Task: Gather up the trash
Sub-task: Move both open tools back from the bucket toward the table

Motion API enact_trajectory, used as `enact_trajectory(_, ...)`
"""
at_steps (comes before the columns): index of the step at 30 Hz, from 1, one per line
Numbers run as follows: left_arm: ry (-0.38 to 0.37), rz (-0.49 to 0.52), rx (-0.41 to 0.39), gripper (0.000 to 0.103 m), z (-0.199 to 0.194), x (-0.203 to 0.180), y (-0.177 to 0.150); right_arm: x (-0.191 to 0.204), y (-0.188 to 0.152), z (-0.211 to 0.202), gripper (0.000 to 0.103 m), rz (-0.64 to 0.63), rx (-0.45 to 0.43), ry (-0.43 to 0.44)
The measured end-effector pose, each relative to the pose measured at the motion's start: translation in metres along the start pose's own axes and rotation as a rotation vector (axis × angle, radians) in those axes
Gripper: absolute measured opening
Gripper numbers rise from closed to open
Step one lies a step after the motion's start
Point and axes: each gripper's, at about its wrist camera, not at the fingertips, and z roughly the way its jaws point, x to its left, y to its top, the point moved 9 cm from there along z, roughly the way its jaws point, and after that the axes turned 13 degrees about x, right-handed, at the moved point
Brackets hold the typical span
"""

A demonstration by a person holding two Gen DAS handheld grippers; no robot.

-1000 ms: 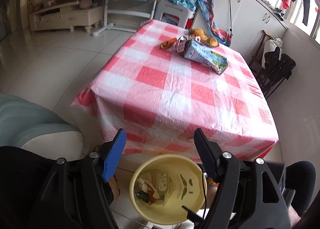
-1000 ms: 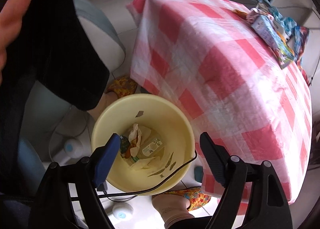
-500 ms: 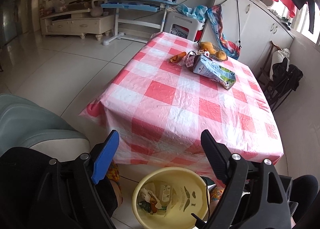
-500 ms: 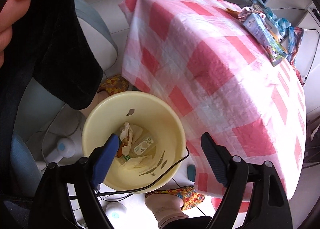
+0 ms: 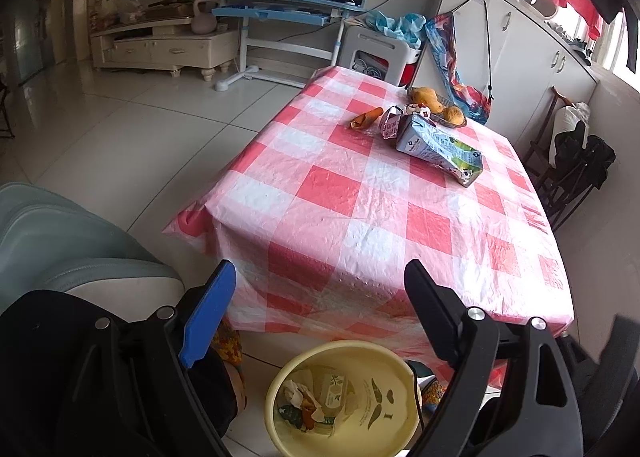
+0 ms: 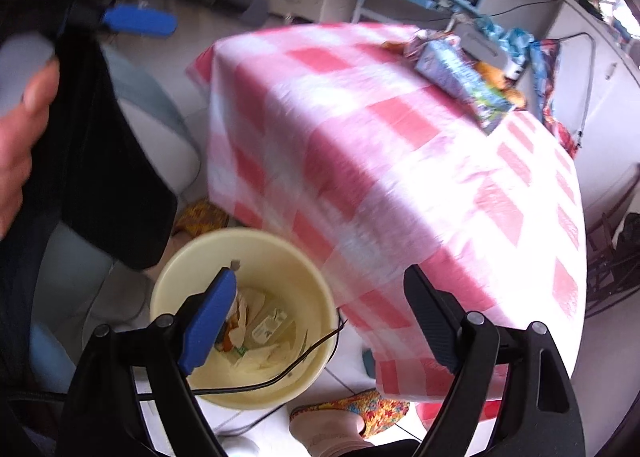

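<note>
A yellow bucket stands on the floor at the table's near edge, holding crumpled paper and a small carton. My left gripper hovers above it, open and empty. My right gripper is also over the bucket, its jaws opening with nothing between them. On the red-and-white checked tablecloth, at the far end, lie a flattened milk carton, an orange wrapper and a pink wrapper. The right wrist view is blurred; the carton shows there too.
A basket of yellow fruit sits behind the carton. A grey-green seat is at the left, a folding chair with dark bags at the right. The person's hand and slippered foot are near the bucket.
Both grippers' jaws have widened. The left view tilted up, so the bucket slid lower in it. The right gripper rose and rolled, bringing more of the table into view.
</note>
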Motion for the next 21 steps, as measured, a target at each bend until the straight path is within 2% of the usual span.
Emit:
enact_trajectory(7, 0.009, -0.012, -0.020, 0.083, -0.001, 0.001, 0.005, -0.021, 0.006, -0.013, 0.087, 0.095, -0.058, -0.003)
enact_trajectory(21, 0.025, -0.008, -0.027, 0.083, -0.002, 0.001, 0.005, -0.033, 0.016, -0.018, 0.087, 0.167, -0.123, 0.003)
